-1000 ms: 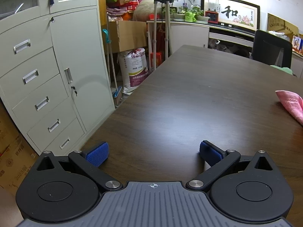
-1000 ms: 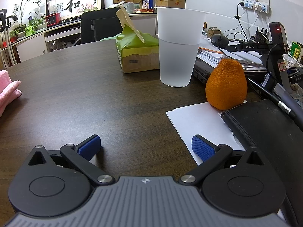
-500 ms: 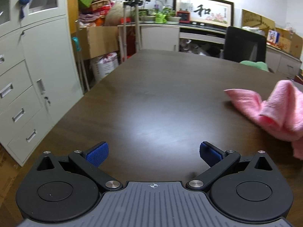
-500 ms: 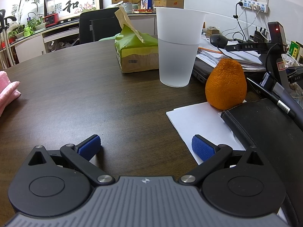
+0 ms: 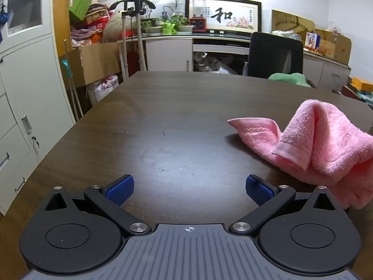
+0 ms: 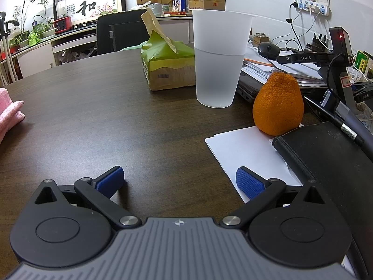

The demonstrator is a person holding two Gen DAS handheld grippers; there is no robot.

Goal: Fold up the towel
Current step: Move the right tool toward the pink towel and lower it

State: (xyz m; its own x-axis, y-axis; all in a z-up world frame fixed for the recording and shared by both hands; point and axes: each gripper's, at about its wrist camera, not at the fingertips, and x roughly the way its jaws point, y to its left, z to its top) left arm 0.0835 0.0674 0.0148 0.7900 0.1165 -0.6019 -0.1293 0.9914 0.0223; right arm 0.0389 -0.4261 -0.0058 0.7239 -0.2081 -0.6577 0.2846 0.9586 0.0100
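A pink towel lies crumpled in a heap on the dark wooden table, at the right of the left wrist view. My left gripper is open and empty, low over the table, with the towel just right of its right finger. The towel's edge also shows at the far left of the right wrist view. My right gripper is open and empty above the table, well to the right of the towel.
In the right wrist view a frosted plastic cup, a green tissue pack, an orange fruit, white paper and a black notebook crowd the right side. White cabinets stand past the table's left edge.
My left gripper has swung to the right, bringing the pink towel from the frame's edge well into view. The right gripper has stayed almost still.
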